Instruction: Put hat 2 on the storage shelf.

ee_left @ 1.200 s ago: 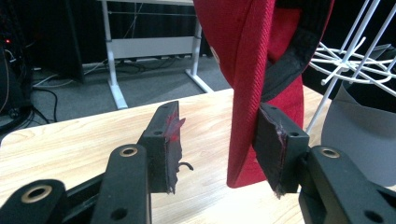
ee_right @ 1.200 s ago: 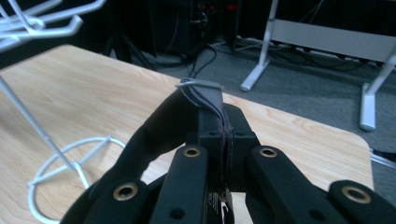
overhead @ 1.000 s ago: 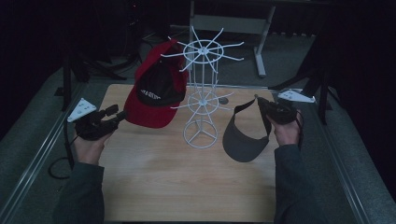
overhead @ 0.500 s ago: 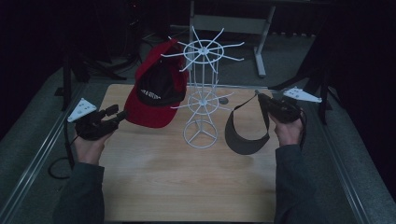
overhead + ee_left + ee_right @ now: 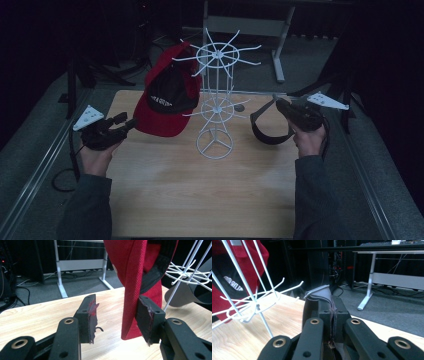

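Two grippers sit on my high view: the left gripper at mid-left, fingers spread, just beside the red cap hanging on the white rack at centre. My right gripper at mid-right clamps a dark visor, held off the surface.

Left gripper view: my fingers stand apart, the cap's brim between them, touching the right one.

Right gripper view: fingers clenched on the visor's grey edge; rack at left.
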`<state>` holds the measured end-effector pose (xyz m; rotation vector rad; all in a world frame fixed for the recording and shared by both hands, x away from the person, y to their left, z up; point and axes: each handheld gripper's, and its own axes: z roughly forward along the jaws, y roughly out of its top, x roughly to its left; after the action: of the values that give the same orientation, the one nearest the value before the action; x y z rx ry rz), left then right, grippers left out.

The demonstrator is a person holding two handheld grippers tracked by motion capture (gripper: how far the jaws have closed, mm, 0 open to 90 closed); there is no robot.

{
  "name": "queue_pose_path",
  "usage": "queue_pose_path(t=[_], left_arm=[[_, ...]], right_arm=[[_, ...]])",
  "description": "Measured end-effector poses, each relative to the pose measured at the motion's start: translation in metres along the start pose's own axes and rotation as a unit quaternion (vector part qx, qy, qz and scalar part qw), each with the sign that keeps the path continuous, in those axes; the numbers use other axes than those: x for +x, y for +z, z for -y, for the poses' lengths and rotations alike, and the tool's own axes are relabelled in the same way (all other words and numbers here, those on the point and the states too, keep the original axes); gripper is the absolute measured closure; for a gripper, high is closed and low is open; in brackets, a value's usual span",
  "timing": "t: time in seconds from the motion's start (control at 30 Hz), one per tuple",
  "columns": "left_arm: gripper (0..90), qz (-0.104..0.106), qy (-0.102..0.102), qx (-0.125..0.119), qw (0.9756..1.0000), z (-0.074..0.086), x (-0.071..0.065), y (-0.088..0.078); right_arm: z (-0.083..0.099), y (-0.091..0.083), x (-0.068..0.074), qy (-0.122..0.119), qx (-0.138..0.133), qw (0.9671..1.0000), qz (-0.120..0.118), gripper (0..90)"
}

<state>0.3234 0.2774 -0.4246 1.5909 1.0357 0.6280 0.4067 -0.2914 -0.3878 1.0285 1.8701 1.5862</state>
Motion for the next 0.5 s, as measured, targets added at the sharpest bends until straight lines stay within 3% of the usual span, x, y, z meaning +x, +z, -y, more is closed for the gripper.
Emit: queue_pose_path(t=[0.2,0.5], left_arm=[[53.1,0.001,-0.001,0.000,1.0000,-0.0003,0.0002,-0.0002],[53.1,0.002,-0.004,0.001,1.0000,0.0007,0.0006,0.0009]], right_arm=[[-0.0031,-0.0036,-0.0010,0.015,-0.009,0.9998,-0.008,88.3],[-0.0081,-0.0096,0.0074,0.005,-0.020,0.9994,-0.028,88.3]])
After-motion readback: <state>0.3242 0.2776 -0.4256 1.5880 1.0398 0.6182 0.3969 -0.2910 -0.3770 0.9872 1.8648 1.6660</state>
